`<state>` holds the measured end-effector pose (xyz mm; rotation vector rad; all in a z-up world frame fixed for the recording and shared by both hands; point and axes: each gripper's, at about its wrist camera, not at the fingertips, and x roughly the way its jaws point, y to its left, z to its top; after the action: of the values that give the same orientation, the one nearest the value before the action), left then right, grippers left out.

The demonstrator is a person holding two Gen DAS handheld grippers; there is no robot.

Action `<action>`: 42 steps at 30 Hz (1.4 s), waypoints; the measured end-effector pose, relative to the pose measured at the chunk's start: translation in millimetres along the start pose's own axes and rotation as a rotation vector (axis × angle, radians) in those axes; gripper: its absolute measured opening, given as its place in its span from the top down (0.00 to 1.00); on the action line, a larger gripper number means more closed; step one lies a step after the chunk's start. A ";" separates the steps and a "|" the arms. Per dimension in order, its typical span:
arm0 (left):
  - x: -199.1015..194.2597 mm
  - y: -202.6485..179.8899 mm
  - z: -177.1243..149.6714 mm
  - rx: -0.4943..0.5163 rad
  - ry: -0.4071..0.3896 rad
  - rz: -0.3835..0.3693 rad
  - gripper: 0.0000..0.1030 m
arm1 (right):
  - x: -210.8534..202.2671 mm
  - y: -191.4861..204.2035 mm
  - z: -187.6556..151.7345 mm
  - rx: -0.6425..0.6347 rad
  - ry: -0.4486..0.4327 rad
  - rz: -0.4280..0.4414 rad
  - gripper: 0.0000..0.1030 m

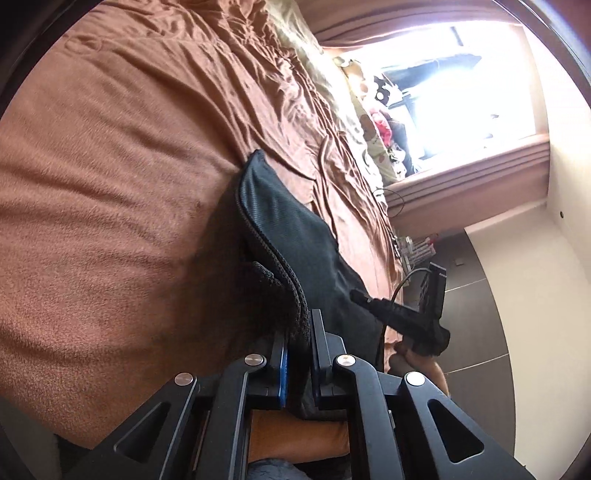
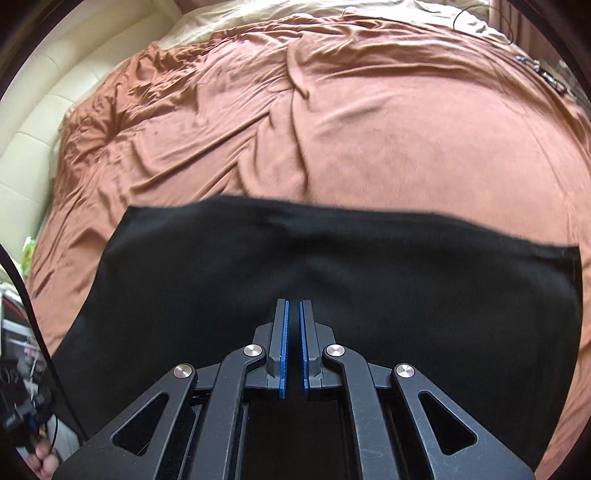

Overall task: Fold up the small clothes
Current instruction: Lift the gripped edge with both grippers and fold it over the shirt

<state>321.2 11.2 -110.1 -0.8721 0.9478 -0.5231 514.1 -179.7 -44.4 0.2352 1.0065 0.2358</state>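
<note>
the black garment (image 2: 332,266) lies spread across the near part of the bed, its far edge running straight and level across the brown cover, with one squared corner showing at the right side of the right wrist view. its cloth is dark and matt there, with only faint soft creases. in the left wrist view the same garment (image 1: 295,236) shows a fine ribbed weave, a stitched hem along its edge and a coarser mesh layer bunched just ahead of the fingers.

the left claw (image 1: 298,332) is nearly closed, with the bunched edge of the garment pinched between its blue-lined fingers. the right claw (image 2: 293,317) has its fingers drawn almost together, leaving a thin slit; it sits low over the black cloth, and i cannot tell whether any fabric is caught in it. the right claw (image 1: 399,314) also shows from the side in the left wrist view, at the garment's far end, with a hand (image 1: 406,354) just under it.

the bedspread (image 2: 332,129) is rust-brown and heavily wrinkled toward the far side, with a pale cream sheet (image 2: 295,11) beyond it. a padded cream headboard (image 2: 33,122) curves along the left. a bright window (image 1: 461,85) with brownish curtains stands past the bed, with patterned pillows or soft toys (image 1: 376,122) near it.
</note>
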 end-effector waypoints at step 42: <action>90.5 -227.8 -20.8 0.386 0.189 -0.054 0.91 | -134.6 -69.8 -148.8 0.146 -0.213 0.274 0.97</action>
<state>344.4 -190.4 29.1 -0.5067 0.9543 -0.8147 324.0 -273.8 -33.9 0.5221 0.7785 0.3785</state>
